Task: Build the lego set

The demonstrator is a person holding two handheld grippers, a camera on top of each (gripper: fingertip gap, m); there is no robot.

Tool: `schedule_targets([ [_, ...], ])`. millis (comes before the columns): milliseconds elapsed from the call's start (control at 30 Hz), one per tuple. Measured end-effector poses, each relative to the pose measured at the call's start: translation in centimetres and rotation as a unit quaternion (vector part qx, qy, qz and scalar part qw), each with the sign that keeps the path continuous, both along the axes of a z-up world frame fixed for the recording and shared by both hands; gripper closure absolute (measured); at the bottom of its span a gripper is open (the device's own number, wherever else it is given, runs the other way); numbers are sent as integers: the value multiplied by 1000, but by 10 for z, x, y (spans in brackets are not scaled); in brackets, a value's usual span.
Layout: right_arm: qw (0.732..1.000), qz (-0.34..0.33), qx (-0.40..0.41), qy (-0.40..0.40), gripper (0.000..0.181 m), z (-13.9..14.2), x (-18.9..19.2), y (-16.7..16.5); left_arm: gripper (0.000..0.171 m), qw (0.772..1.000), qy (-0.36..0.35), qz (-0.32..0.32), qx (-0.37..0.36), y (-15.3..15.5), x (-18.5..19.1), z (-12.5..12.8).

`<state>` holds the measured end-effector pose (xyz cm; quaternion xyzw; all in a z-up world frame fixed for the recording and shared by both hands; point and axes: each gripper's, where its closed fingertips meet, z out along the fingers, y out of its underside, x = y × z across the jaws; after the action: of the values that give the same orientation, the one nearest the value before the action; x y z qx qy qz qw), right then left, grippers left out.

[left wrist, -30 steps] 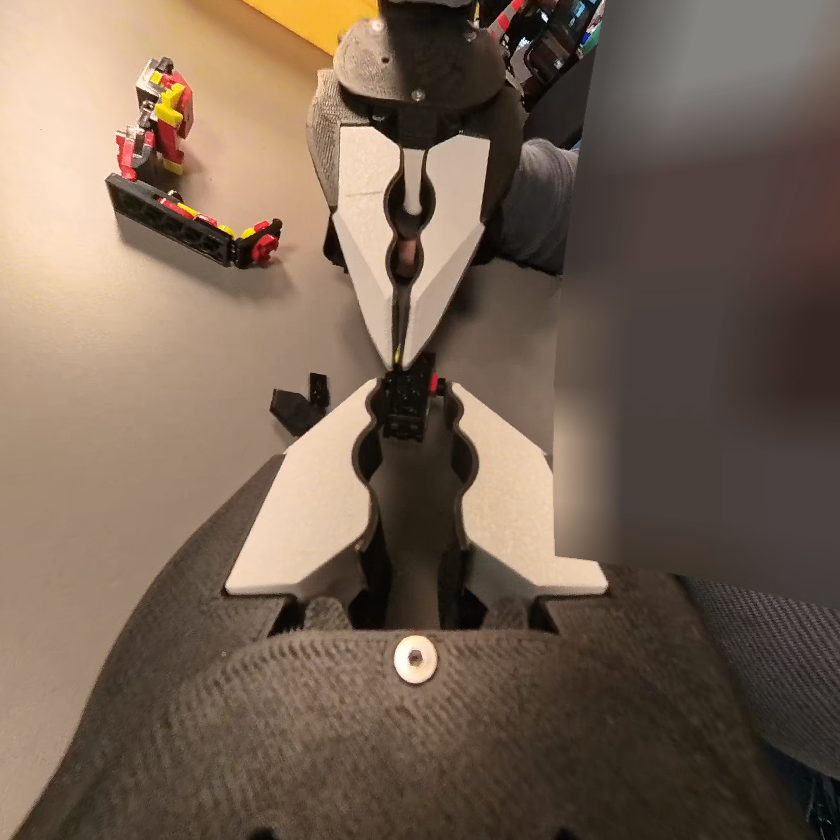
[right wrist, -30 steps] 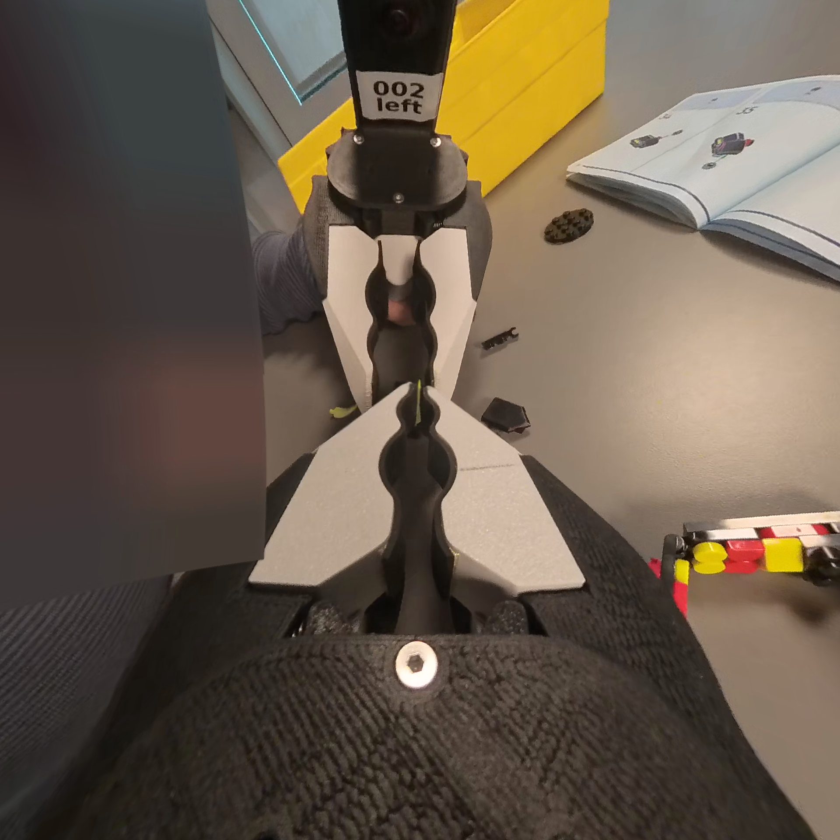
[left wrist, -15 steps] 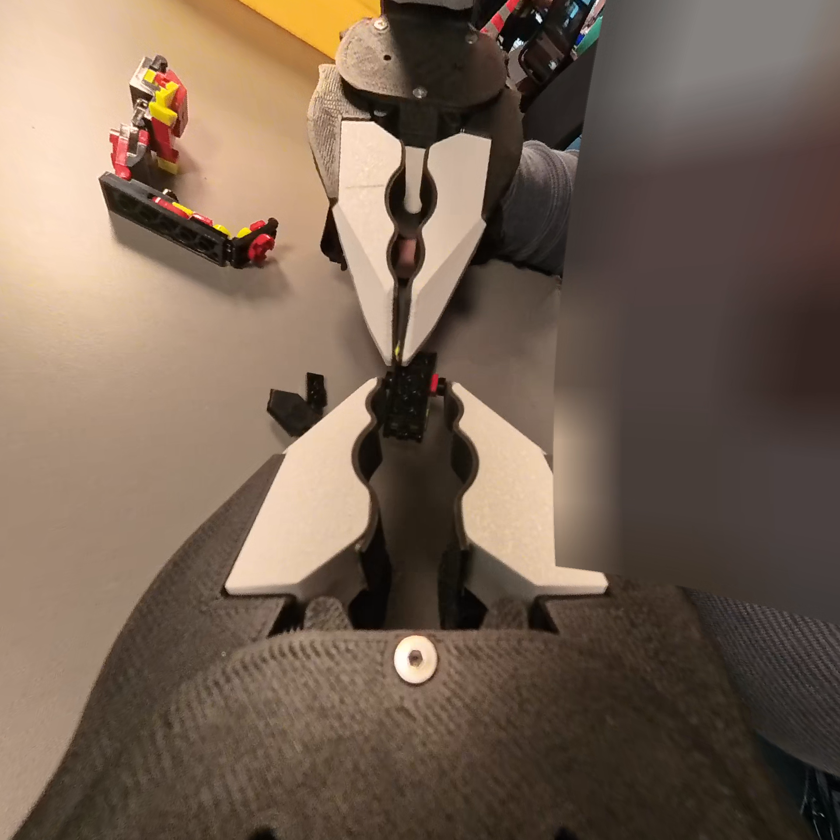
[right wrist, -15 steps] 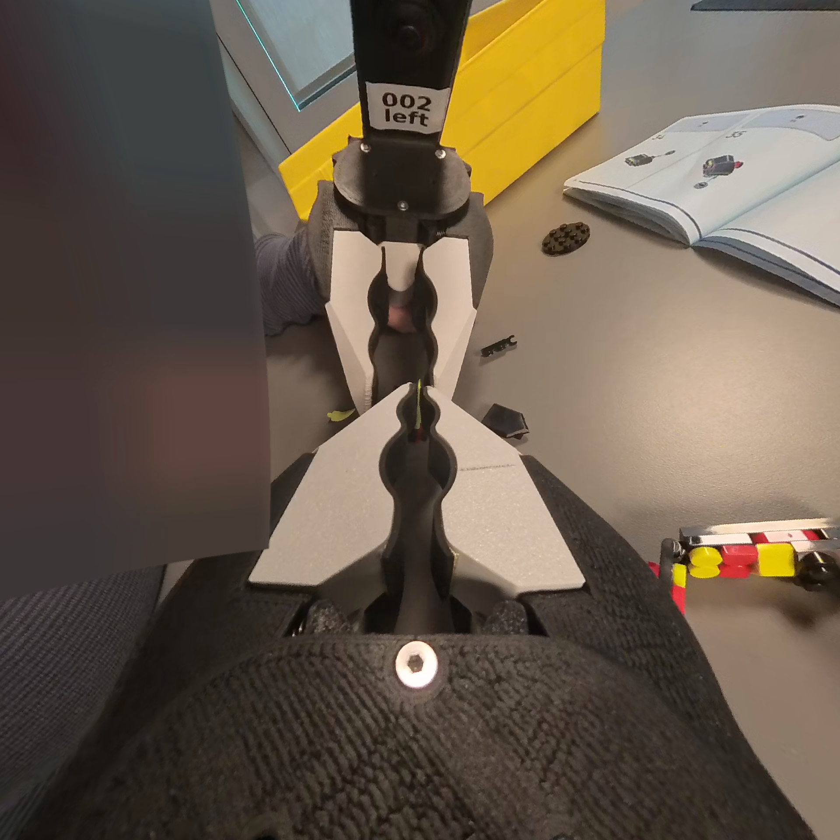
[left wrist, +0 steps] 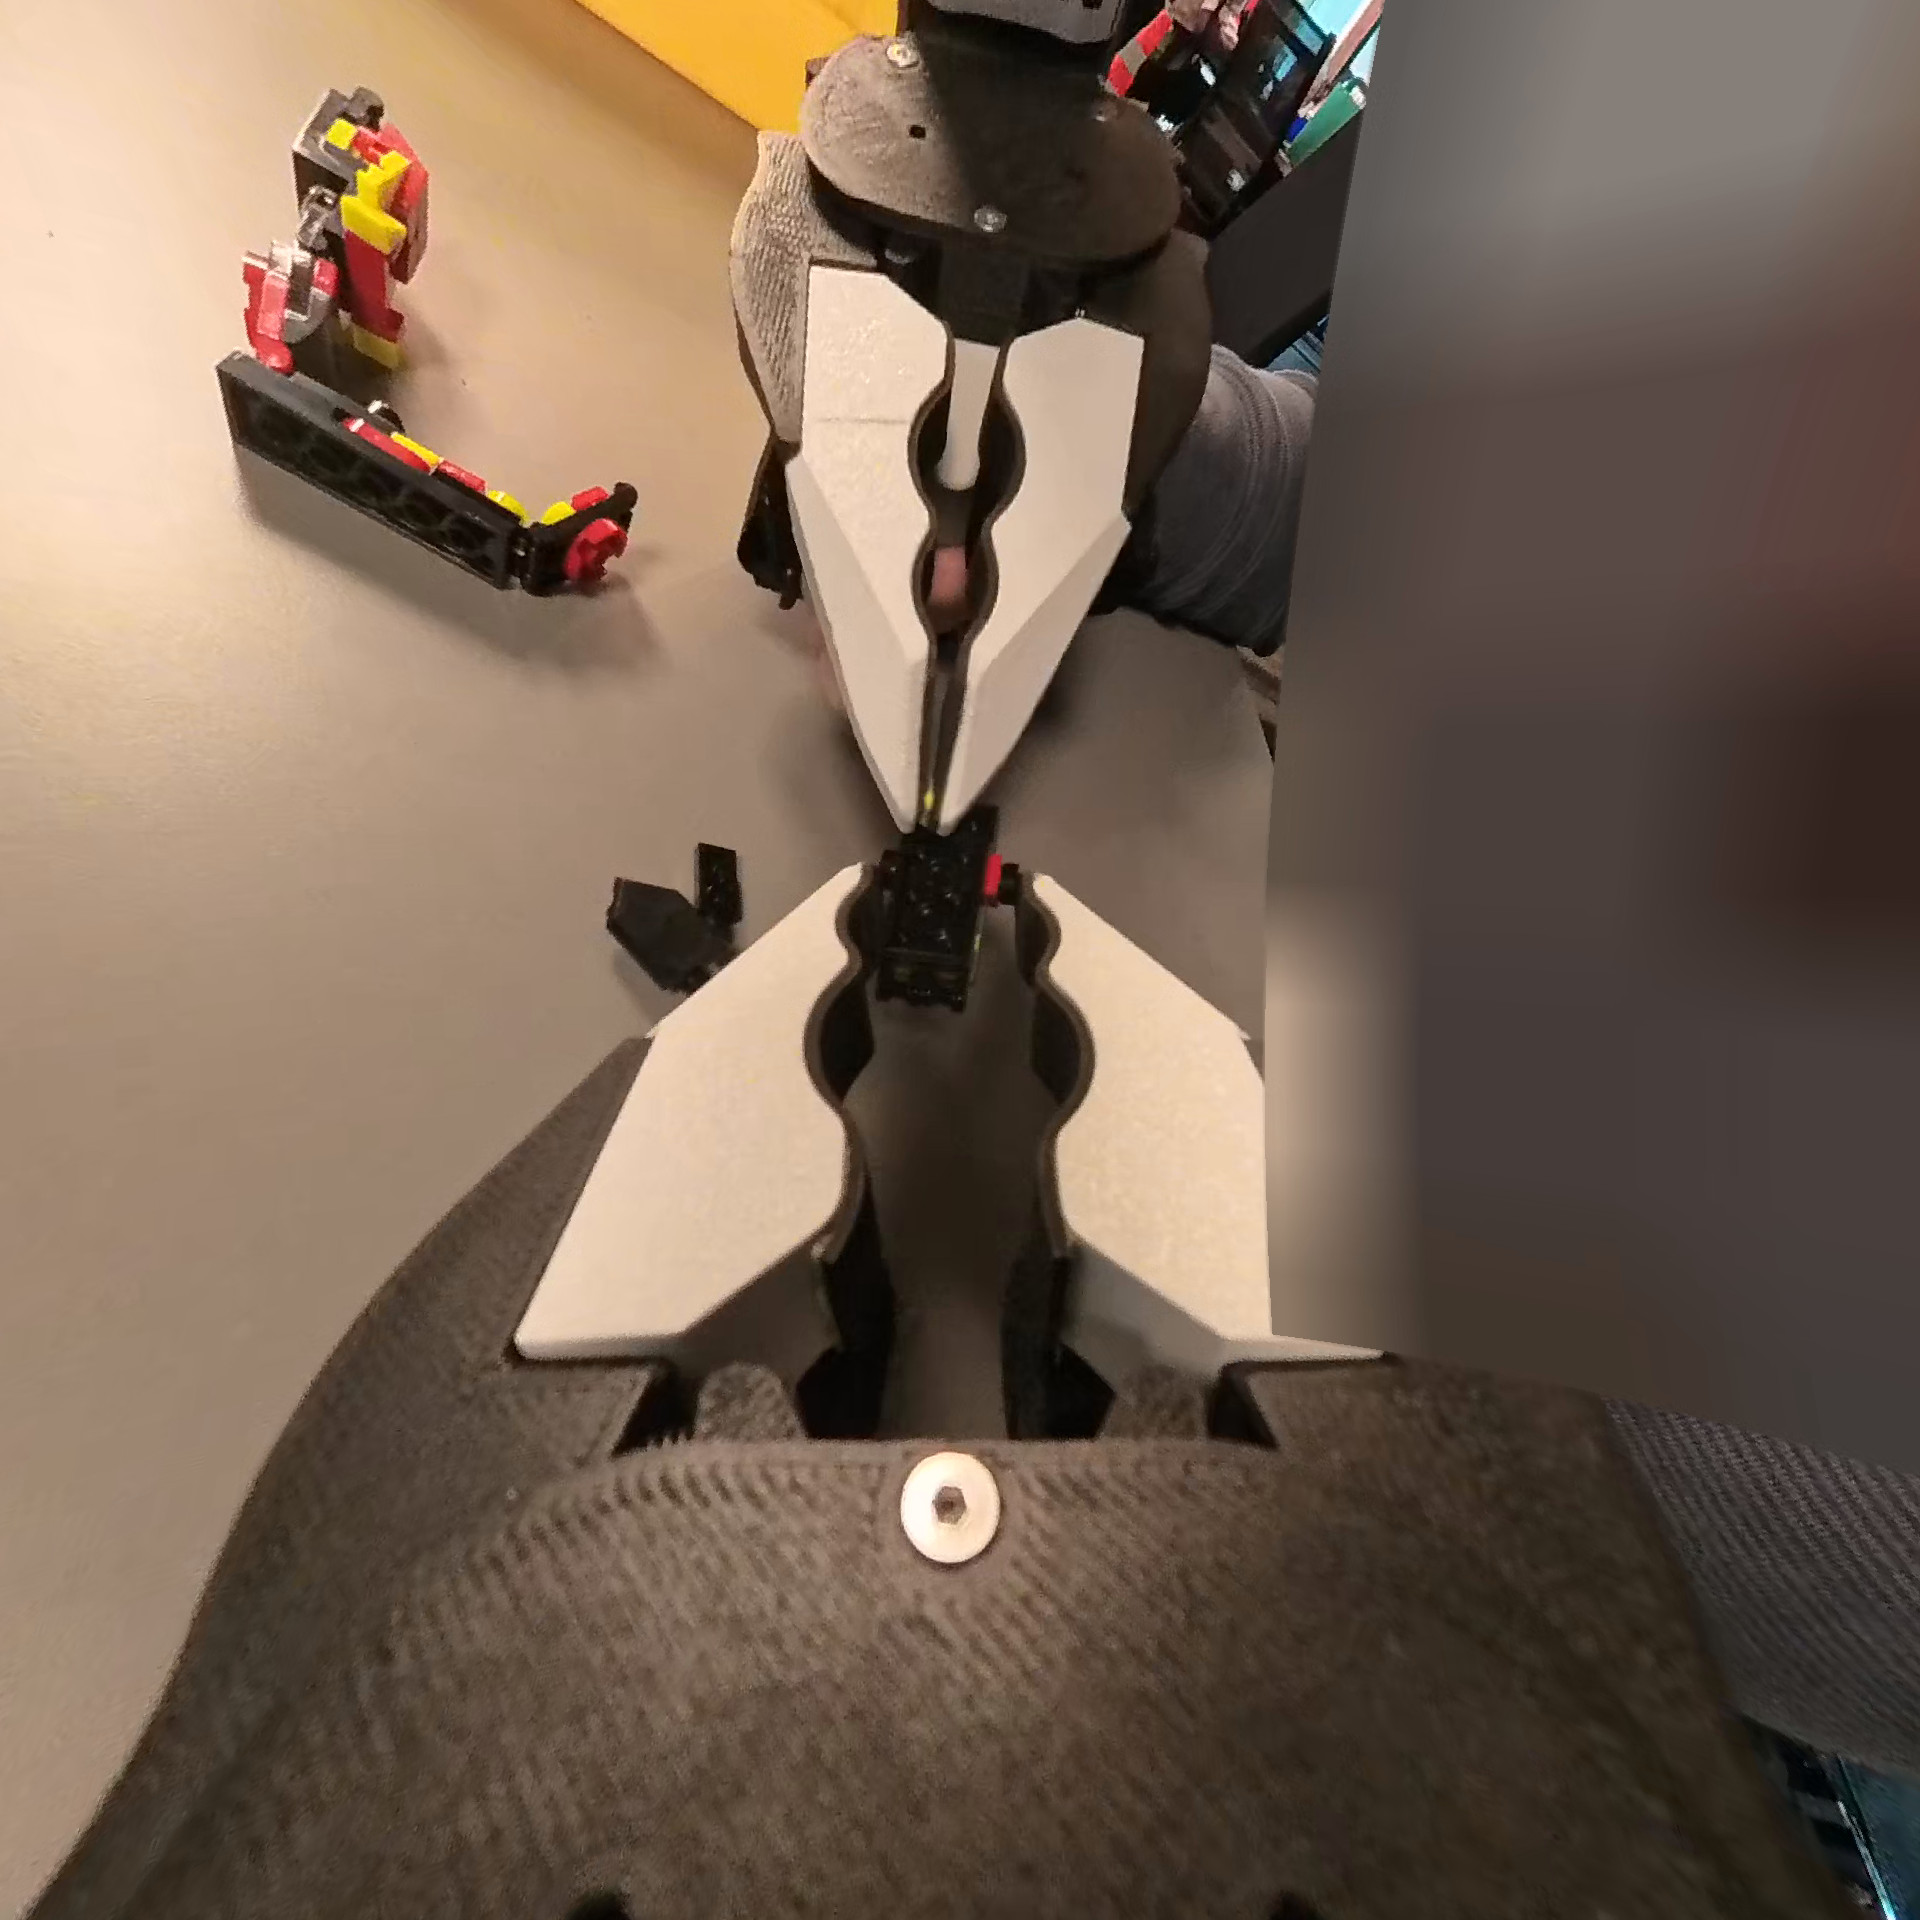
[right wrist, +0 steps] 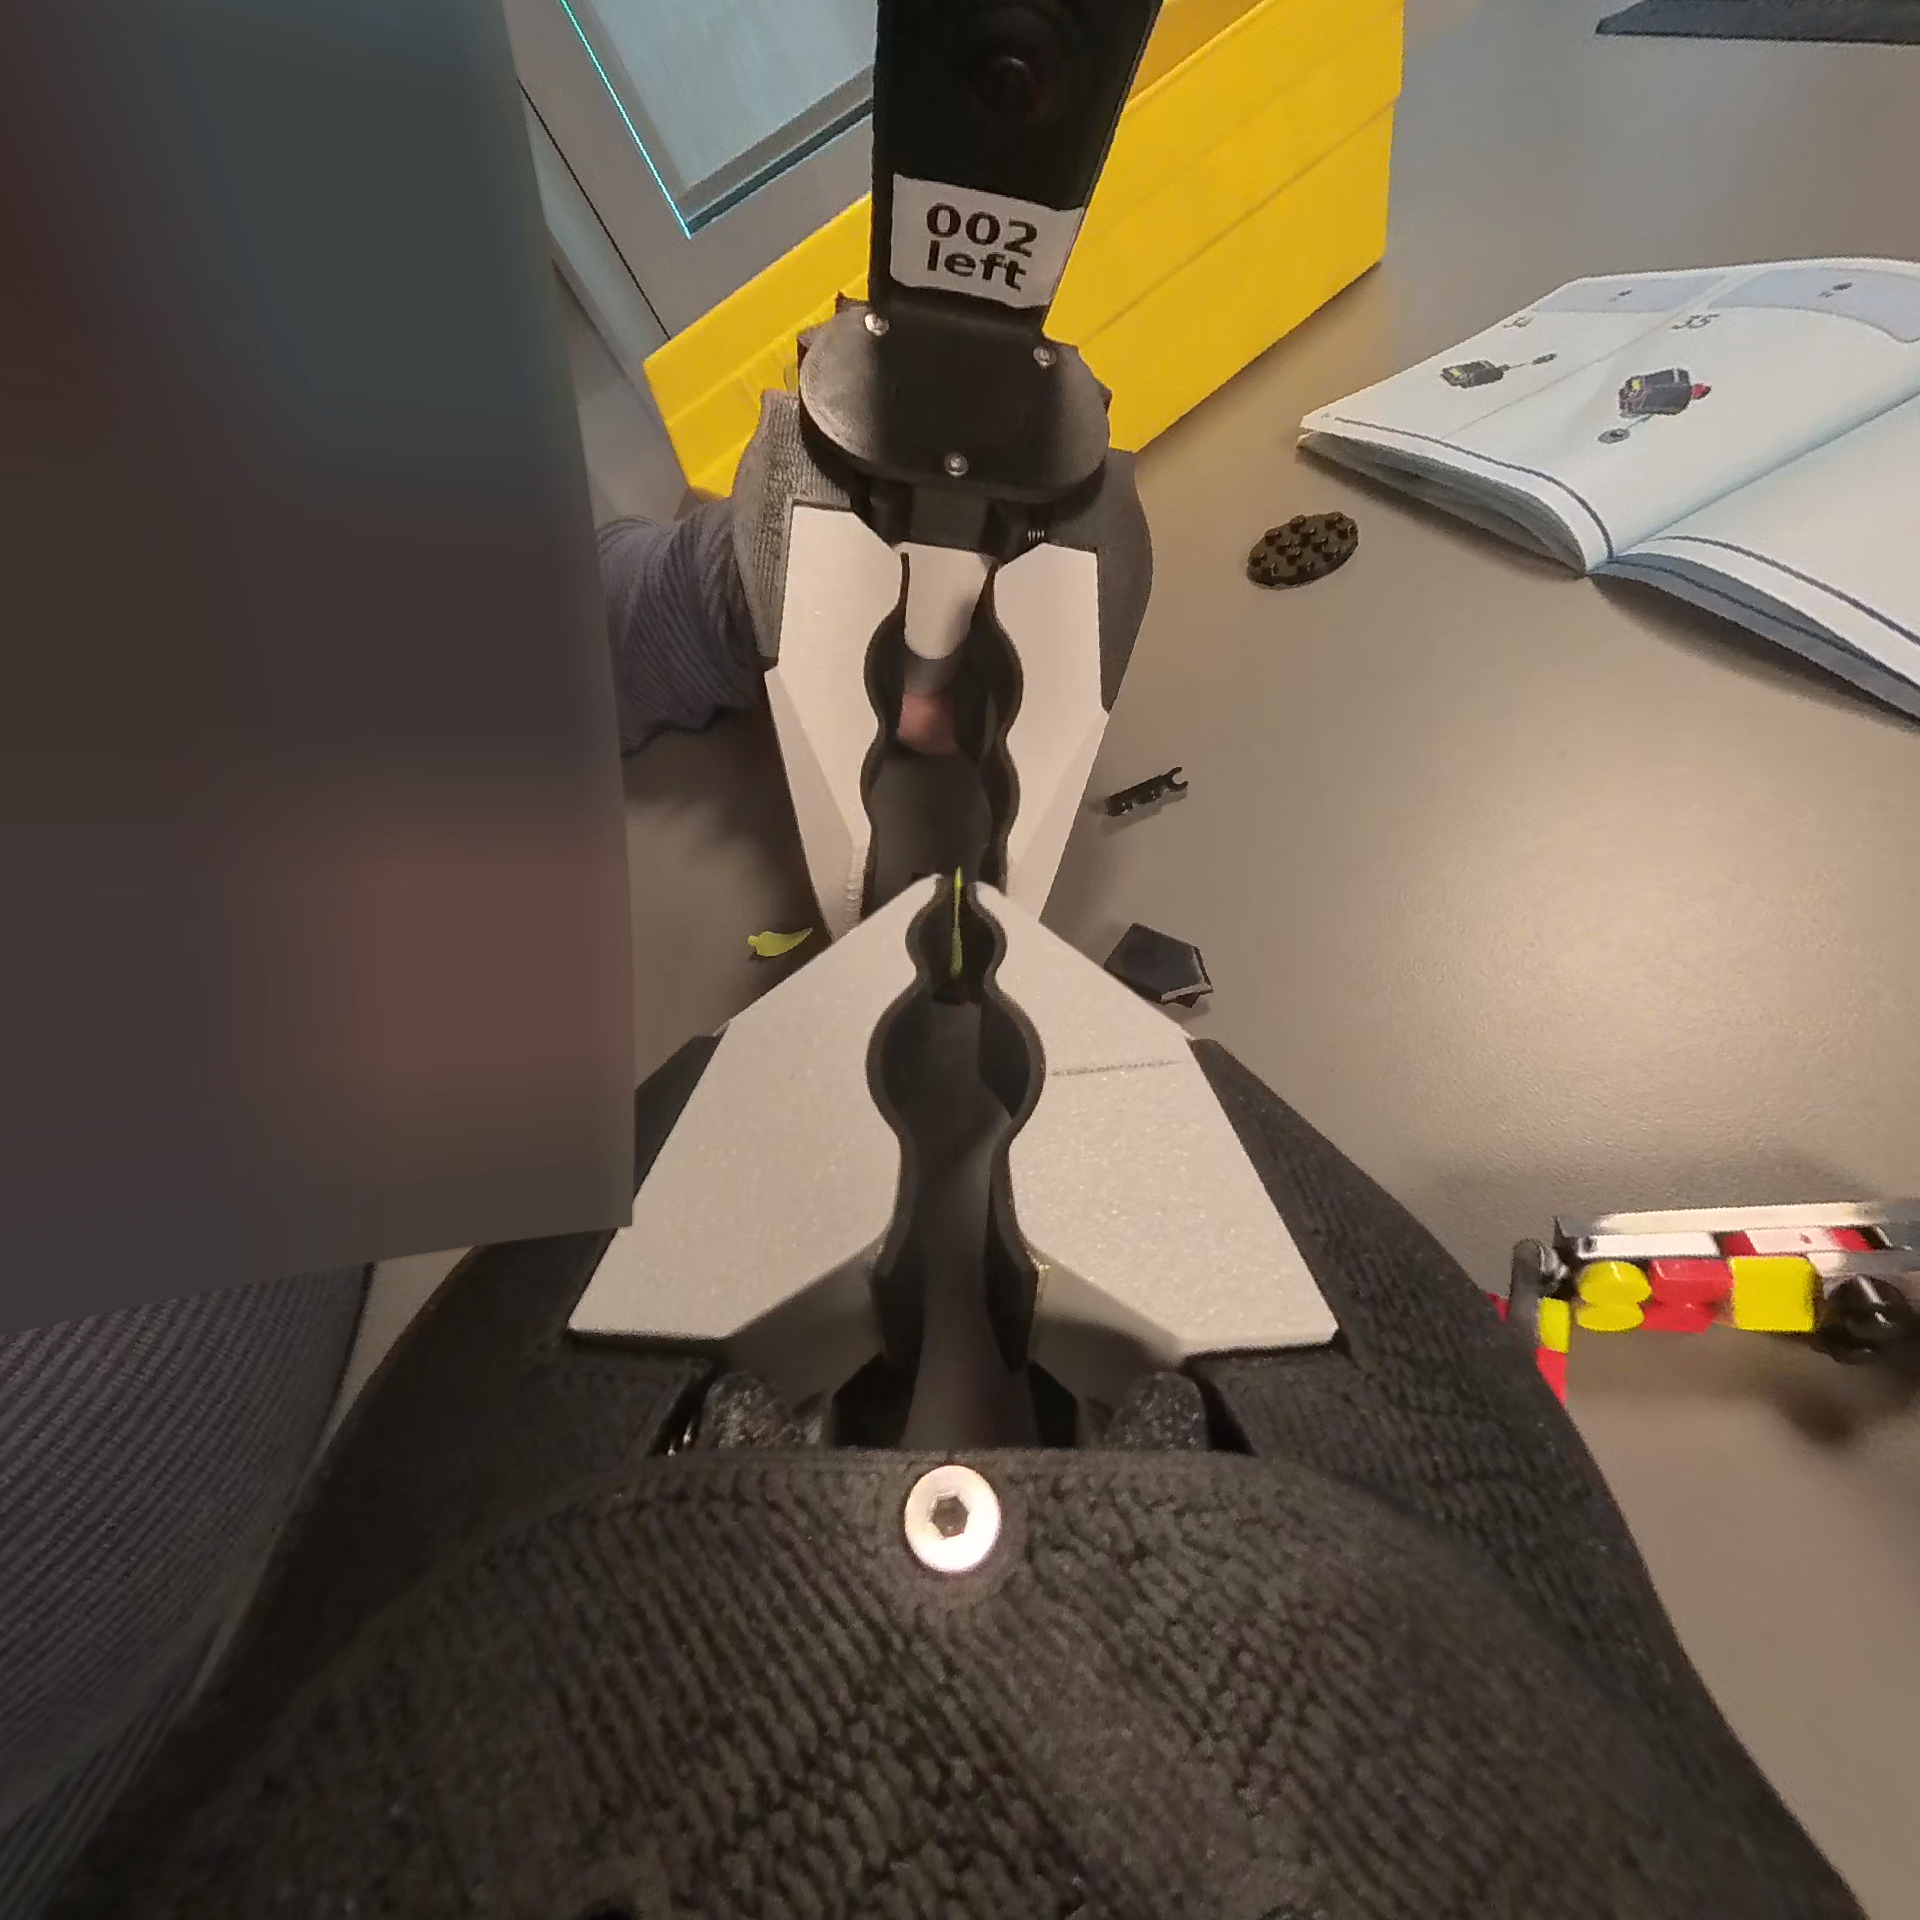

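Two grippers meet tip to tip above the table [left wrist: 312,935]; the left gripper [left wrist: 935,883] is clamped on a small black block [left wrist: 928,914], and the right gripper [right wrist: 957,909] pinches a thin yellow-green piece [right wrist: 956,925], probably to press it on; the half-built model [left wrist: 416,488] lies well apart.

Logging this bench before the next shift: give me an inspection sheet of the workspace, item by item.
Surface: grey table, matte.
Job's things: black brick assembly in left claw; thin lime piece in right claw; red-yellow model lying apart.
Clutter: loose black parts, round black plate, lime scrap.
Grippers: both shut on parts, tips facing, nearly touching.
Cables: nothing seen.
Surroundings: yellow box, open instruction booklet.
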<state>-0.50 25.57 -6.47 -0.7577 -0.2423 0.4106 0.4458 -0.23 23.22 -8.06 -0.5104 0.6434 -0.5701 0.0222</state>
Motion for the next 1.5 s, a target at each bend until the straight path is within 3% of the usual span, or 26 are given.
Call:
schedule_targets([
  [33,1000,0,-1,-2,181,-1,0,0,148,1000,-1,2,-2,1,0,1],
  [267,1000,-15,4,-24,181,-4,3,4,148,1000,5,14,-4,4,2,-1],
  [733,999,-30,-32,25,181,-2,6,7,148,999,-2,26,-19,7,3,3],
  [1500,999,8,-24,41,181,3,1,-1,148,999,-15,6,-37,1,1,10],
])
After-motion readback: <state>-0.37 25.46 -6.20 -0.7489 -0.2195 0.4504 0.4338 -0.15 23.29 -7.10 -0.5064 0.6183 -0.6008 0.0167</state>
